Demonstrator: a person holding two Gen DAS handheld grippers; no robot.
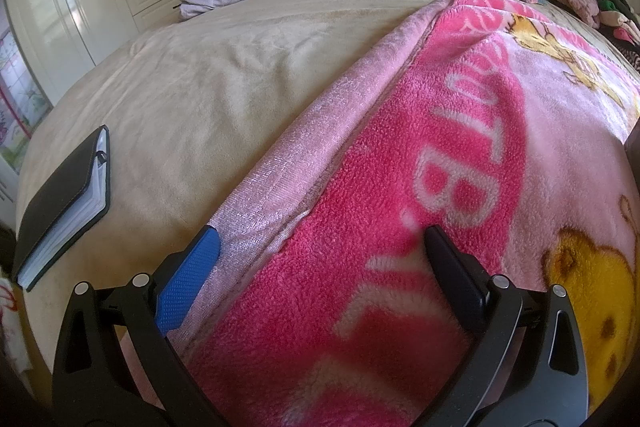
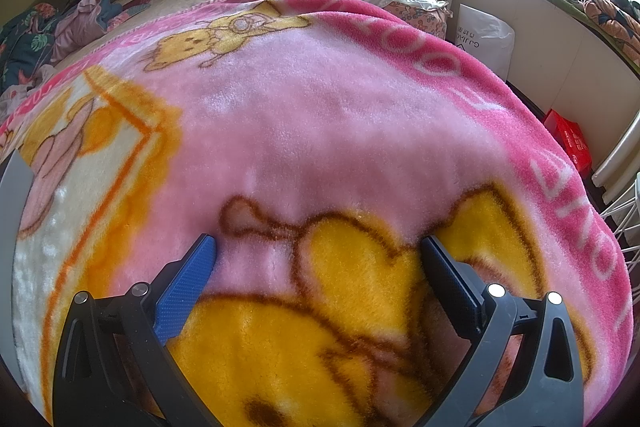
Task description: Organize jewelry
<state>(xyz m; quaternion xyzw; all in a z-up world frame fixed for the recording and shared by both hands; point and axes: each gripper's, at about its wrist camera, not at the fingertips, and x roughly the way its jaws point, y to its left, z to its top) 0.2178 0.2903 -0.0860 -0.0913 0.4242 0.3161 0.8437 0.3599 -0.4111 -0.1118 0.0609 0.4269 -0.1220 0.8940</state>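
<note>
Bedroom, bed (image 1: 192, 75) covered partly by a pink blanket (image 1: 460, 155). Left gripper (image 1: 320, 247) and right gripper (image 2: 318, 247): fingers apart, empty. Black organizer book (image 1: 60, 203) lies shut, left of the blanket. No jewelry visible. Judged: start; next, reach the book.

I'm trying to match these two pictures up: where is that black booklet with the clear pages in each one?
Left wrist view: the black booklet lies at the far left on the beige sheet, left of the open left tool.
Right wrist view: not in it.
Shared landmark: the pink cartoon blanket, under both tools.
</note>
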